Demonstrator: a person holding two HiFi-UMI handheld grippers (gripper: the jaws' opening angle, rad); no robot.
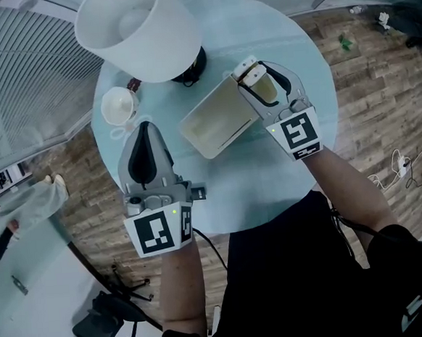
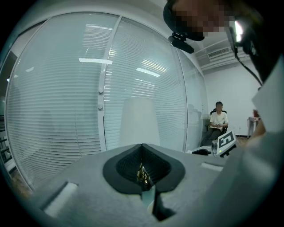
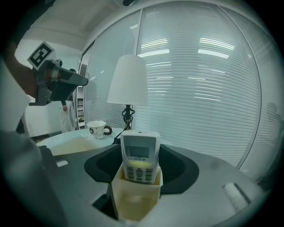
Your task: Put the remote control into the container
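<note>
Your left tongs [image 1: 144,131] hang pressed together and empty near the cup [image 1: 119,106] and lamp [image 1: 142,28]. Beyond the shallow cream tray [image 1: 214,120] on the worktop [image 1: 270,174], your right tongs [image 3: 137,186] pinch the small container [image 3: 135,201], apparently to steady it. The remote control [image 3: 140,155] stands upright inside, unobstructed.

An office: glass partition walls [image 3: 199,88] with blinds, a swivel chair [image 1: 100,329] and a round table [image 1: 270,178].
</note>
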